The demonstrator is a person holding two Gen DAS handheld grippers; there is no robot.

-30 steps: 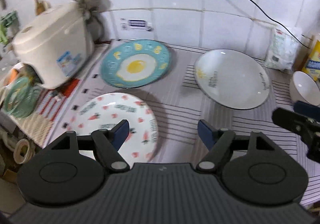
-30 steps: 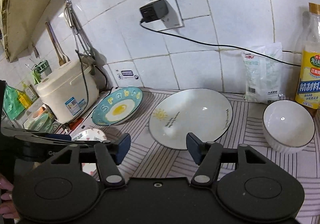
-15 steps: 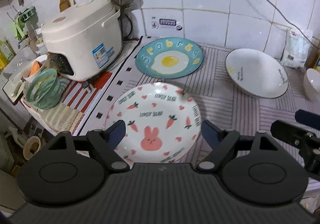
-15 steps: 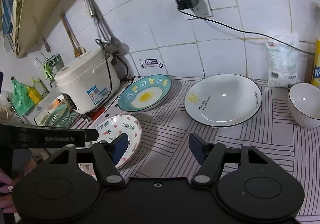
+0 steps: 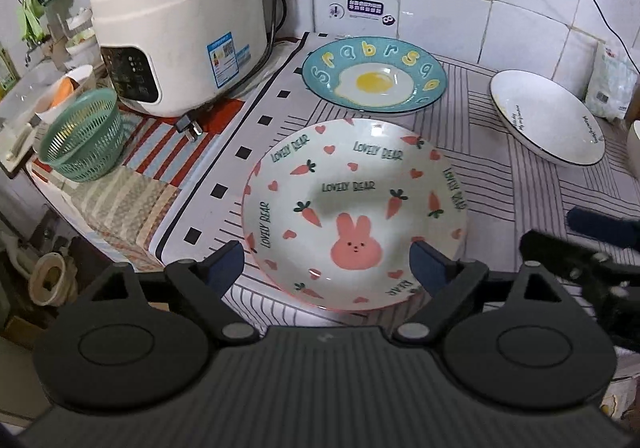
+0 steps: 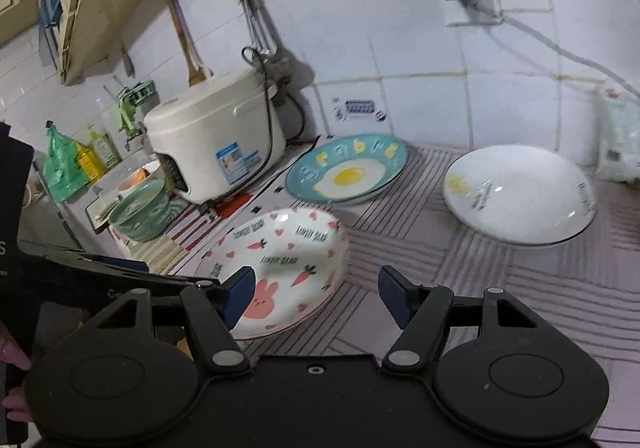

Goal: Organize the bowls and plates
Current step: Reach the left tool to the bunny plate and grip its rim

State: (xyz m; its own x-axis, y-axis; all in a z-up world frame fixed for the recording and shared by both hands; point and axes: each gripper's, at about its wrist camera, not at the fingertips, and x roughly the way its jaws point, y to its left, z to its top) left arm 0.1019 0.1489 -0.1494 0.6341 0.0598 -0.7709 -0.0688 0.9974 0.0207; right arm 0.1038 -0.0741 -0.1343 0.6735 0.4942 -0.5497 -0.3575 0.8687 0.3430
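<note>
Jaws of the left gripper [image 5: 326, 262] are opening wide over the near rim of the round white rabbit-and-carrot plate [image 5: 354, 213], gripping nothing; its front edge is hidden. Right gripper [image 6: 316, 292] jaws hang open, empty. Plate lies flat on the bench [image 5: 500, 183].

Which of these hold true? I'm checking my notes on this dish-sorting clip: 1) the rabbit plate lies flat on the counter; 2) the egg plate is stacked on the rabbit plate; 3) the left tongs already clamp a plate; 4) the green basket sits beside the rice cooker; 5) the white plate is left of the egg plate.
1) True: the rabbit plate lies flat on the counter.
2) False: the egg plate lies apart, behind it.
3) False: the left tongs are opening, gripping nothing.
4) True: the green basket sits by the rice cooker.
5) False: the white plate is to its right.
</note>
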